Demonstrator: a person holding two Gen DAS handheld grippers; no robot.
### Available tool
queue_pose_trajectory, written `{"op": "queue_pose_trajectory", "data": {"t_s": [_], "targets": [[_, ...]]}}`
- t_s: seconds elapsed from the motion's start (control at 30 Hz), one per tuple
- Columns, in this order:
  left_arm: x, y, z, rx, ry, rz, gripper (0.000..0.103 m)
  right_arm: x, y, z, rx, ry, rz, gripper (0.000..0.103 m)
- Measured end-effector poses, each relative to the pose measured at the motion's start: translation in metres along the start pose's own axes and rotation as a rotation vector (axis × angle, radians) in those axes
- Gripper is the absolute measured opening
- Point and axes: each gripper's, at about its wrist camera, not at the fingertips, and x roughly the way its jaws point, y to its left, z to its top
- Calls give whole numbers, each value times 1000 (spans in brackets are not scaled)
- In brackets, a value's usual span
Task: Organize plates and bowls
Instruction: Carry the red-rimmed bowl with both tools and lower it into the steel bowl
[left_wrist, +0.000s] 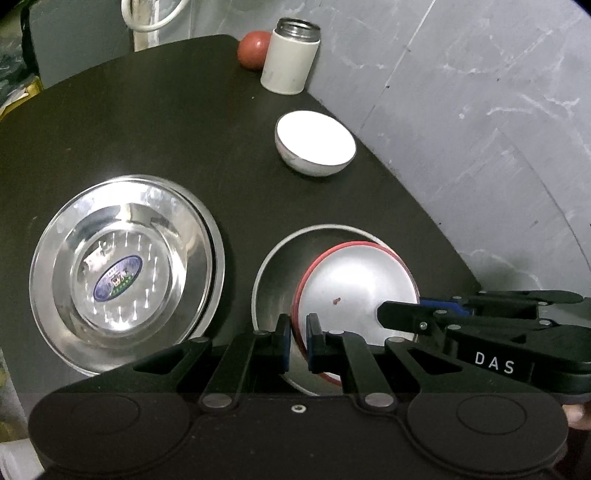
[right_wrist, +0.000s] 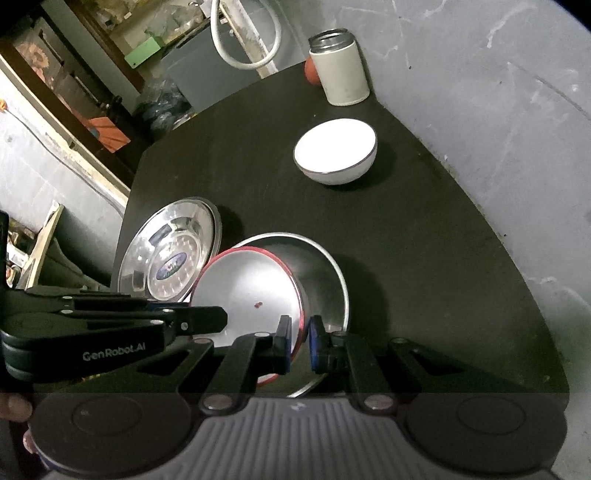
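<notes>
Tilted inside a steel bowl (left_wrist: 275, 273) near the desk's (left_wrist: 147, 122) front edge: a red-rimmed white plate (left_wrist: 354, 284), open face turned up and toward the cameras, lower edge resting down in the bowl, upper edge leaning against the bowl's right wall. Round, so no long axis to speak of. Clamped on its rim from two sides — left hand-held gripper (left_wrist: 298, 341) pinching the lower-left edge between blue pads, right hand-held gripper (right_wrist: 298, 341) gripping the opposite edge the same way. Also seen from the left wrist view, reaching in from the right over the plate: the right tool's black linkage. On the plate's face, a small dark reddish speck, too small to identify. To the left of the bowl, just beside it, a stack of shiny steel plates (left_wrist: 125, 269) lying flat, a blue oval sticker on the top one; number in the stack hard to count. Further back, well apart, a white bowl (left_wrist: 316, 147) standing upright, interior washed out by glare, contents impossible to tell. At the far corner against the grey wall, an open white flask (left_wrist: 290, 57) with a steel neck, upright, and a red round object (left_wrist: 253, 50) partly hidden behind it. Front of the steel bowl cut off by both tools' black bodies. Fingertips of the person barely visible at the frame edges.
</notes>
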Motion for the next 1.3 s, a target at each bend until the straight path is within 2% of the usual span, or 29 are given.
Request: {"op": "queue_pose_trajectory", "data": {"t_s": [0.33,0.93,1.3], "targets": [[7,-6,1,34,40,46,8,3,-2,1,4,15,8,11],[21,-6,6,-1,83,74,9,10,-7,5,-13,43,30,13],[16,-6,9,2,57,84,10,8,-8,8,-15,33,32,20]]}}
